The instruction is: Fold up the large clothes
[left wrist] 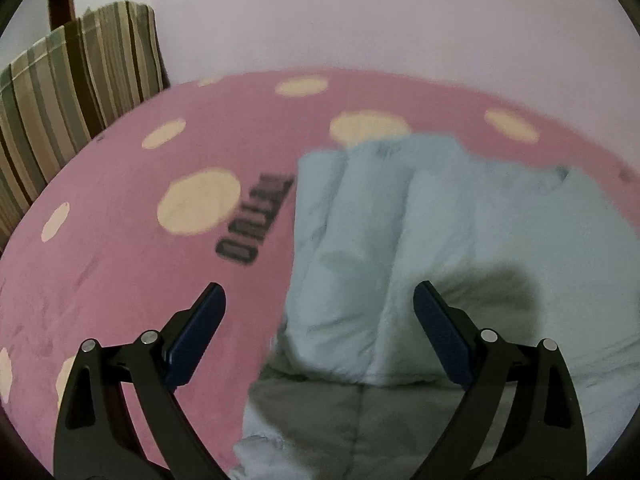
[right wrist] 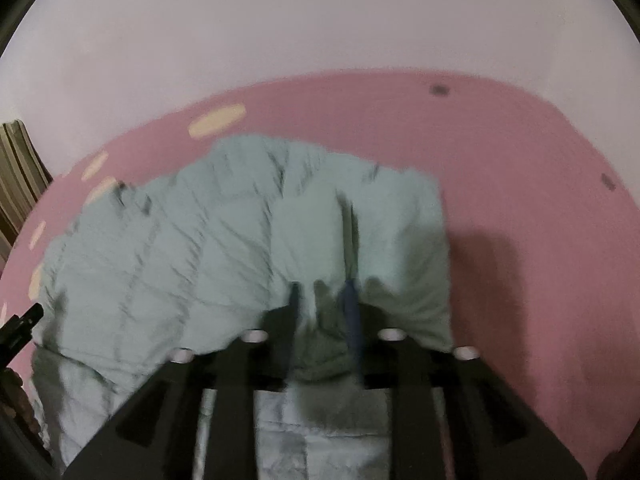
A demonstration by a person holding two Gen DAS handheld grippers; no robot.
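Letting go of a fold on the pale blue puffer jacket [right wrist: 224,248], which lies on the pink dotted bed cover [left wrist: 120,272].

I judge one fold is just laid over: in the left wrist view the padded top layer lies doubled on the lower one, its left edge near the dark lettering [left wrist: 256,220]. My left gripper [left wrist: 320,320] hangs with jaws spread wide and nothing between them, just above the near-left edge of the jacket. My right gripper [right wrist: 324,300] sits at the near edge toward the jacket's right side; a bunch of fabric lies between its jaws, but blur keeps me from telling whether the pads press on it. A striped pillow [left wrist: 68,92] stands far left. Next I'd clear the right jaws, then find fresh edges for the following fold.
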